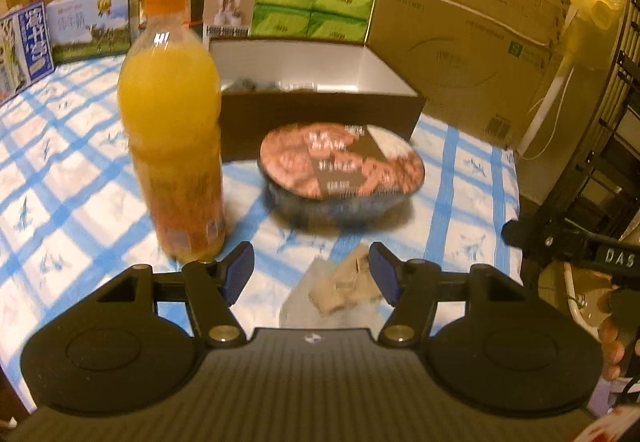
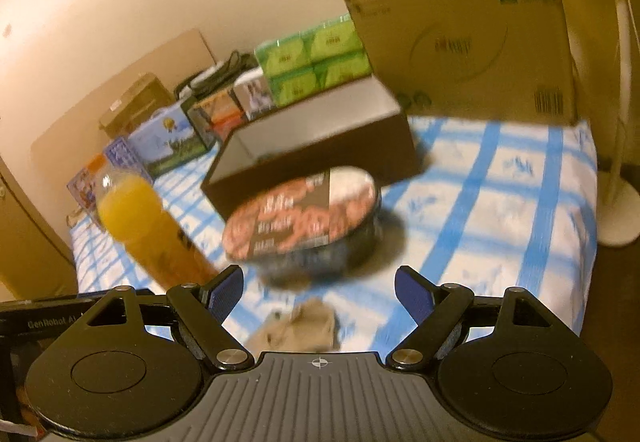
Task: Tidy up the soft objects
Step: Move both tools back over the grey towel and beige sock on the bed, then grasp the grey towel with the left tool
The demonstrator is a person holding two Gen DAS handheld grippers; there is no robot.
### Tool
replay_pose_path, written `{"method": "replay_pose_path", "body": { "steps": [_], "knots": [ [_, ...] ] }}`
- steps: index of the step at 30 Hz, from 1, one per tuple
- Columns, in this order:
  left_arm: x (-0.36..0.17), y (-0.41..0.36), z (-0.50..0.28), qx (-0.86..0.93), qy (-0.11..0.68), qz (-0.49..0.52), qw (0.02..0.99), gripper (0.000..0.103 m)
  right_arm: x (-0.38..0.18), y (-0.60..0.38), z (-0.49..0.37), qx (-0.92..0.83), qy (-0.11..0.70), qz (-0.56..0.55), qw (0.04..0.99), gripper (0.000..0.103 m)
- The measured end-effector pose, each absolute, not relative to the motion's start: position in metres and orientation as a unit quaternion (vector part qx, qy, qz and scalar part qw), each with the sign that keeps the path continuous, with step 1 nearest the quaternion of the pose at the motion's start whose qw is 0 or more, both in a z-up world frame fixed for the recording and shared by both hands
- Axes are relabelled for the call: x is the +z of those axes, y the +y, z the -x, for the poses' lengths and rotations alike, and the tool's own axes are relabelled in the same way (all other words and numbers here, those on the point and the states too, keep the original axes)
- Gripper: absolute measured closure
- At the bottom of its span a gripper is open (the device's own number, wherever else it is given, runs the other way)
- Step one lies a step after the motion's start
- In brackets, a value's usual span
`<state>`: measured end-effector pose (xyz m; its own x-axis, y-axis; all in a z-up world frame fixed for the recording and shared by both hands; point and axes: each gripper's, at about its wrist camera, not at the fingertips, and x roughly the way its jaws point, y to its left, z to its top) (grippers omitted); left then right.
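Along the far edge of the counter (image 1: 60,169), under its blue-and-white checked cloth, we see a row of printed cartons and a block of green tissue packs (image 1: 312,7), with a large brown cardboard carton (image 1: 460,41) at the far right corner. Starting at the left, a tall clear plastic bottle of orange drink with an orange cap (image 1: 172,113) stands upright. Just right of it sits a round black instant-meal bowl with a printed film lid (image 1: 340,169), sealed, so we cannot see its contents. Behind the bowl lies an open dark-brown rectangular box with pale inner walls (image 1: 320,109); a few small dark and pale items show along its near inner wall, too blurred for us to name.

The soft thing, a crumpled beige cloth piece resting on a thin clear plastic wrapper (image 1: 348,282), lies near the front edge of the counter, in front of the bowl and apart from it.

Our left tongs (image 1: 312,274) stand well open, empty, with the cloth between and just below the blue pads, not pressed. Our right tongs (image 2: 318,294) are spread wider still, also empty, above the same cloth (image 2: 300,326).

We judge the task barely under way: the cloth is not yet gripped, and moving it, probably into the open box, is all still left.
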<state>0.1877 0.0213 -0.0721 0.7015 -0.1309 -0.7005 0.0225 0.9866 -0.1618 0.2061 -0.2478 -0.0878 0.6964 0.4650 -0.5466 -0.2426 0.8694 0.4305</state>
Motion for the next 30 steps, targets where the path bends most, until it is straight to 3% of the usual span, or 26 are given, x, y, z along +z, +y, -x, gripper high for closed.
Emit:
{"method": "replay_pose_path", "body": {
  "steps": [30],
  "knots": [
    [-0.163, 0.015, -0.173, -0.049, 0.479, 0.085, 0.872, 0.043, -0.160, -0.212, -0.176, 0.197, 0.430, -0.115, 0.873, 0.020]
  ]
}}
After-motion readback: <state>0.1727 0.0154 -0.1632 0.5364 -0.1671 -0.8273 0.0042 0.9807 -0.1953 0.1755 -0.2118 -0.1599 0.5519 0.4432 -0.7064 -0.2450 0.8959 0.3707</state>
